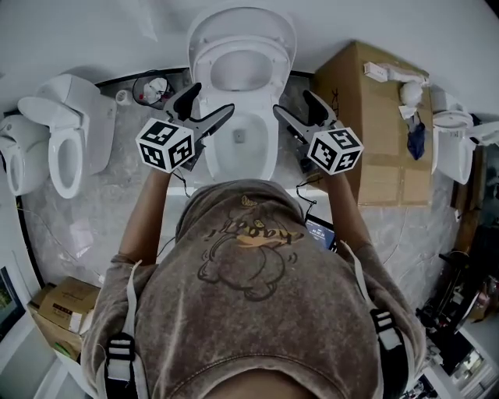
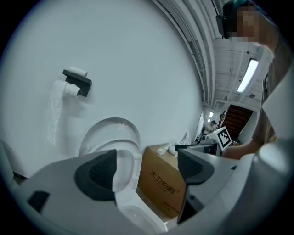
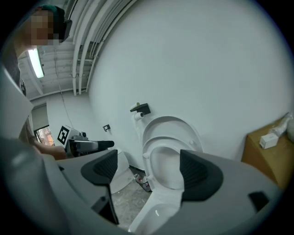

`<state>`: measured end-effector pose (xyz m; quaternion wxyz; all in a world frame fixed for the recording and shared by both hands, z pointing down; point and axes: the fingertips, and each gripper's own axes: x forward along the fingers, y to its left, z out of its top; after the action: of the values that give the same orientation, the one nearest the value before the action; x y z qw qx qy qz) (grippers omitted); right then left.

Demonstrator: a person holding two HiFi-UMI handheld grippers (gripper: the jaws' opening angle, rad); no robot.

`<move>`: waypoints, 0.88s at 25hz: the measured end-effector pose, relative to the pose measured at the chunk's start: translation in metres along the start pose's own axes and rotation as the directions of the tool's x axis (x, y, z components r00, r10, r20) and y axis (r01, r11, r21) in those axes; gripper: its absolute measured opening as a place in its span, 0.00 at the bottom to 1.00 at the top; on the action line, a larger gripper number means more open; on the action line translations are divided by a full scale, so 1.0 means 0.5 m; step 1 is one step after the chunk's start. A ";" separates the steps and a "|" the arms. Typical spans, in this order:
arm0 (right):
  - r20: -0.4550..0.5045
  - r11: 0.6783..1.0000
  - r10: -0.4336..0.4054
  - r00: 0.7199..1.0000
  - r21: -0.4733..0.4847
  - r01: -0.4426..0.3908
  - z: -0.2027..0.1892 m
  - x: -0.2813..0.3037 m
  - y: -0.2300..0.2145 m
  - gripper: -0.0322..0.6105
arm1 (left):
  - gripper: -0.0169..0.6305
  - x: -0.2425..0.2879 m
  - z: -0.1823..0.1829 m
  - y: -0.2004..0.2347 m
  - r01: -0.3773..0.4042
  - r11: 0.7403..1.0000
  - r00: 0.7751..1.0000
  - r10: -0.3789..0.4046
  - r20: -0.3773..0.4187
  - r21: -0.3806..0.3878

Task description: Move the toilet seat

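Observation:
A white toilet (image 1: 248, 144) stands against the wall straight ahead. Its seat ring (image 1: 269, 58) and lid (image 1: 242, 19) are both tipped up against the wall. My left gripper (image 1: 210, 101) hovers over the bowl's left rim, jaws open and empty. At the bowl's right rim my right gripper (image 1: 294, 107) is open too, with nothing held. In the left gripper view the raised seat (image 2: 127, 148) and lid (image 2: 111, 125) show beyond the open left gripper (image 2: 146, 167). The right gripper view frames the seat (image 3: 169, 139), lid (image 3: 175, 125) and bowl (image 3: 156, 215) between the open right gripper (image 3: 147, 170) jaws.
A large cardboard box (image 1: 374, 117) stands right of the toilet. A second toilet (image 1: 66, 140) sits at the left, a small bin (image 1: 152, 90) between the two. More fixtures (image 1: 452, 140) crowd the far right. A paper holder (image 2: 76, 80) hangs on the wall.

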<state>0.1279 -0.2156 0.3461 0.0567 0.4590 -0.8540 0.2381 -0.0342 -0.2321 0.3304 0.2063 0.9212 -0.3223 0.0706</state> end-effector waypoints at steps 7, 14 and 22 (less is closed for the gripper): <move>0.092 0.993 -0.040 0.995 -0.109 0.050 0.007 -0.043 0.036 0.67 | 0.68 -0.027 -0.002 -0.036 -0.027 0.999 0.996 0.023 0.082 0.038; 0.120 0.988 -0.056 0.991 -0.135 0.072 -0.008 -0.074 0.045 0.45 | 0.40 -0.052 -0.005 -0.060 -0.014 0.999 0.990 0.007 0.141 0.047; 0.118 0.978 -0.085 0.989 -0.180 0.106 -0.048 -0.095 0.046 0.05 | 0.04 -0.065 -0.035 -0.053 -0.081 0.992 0.985 0.066 0.159 0.094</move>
<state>0.1333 -0.1578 0.3439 0.0635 0.5046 -0.8514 0.1286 -0.0430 -0.1878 0.3290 0.1314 0.9206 -0.3672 0.0224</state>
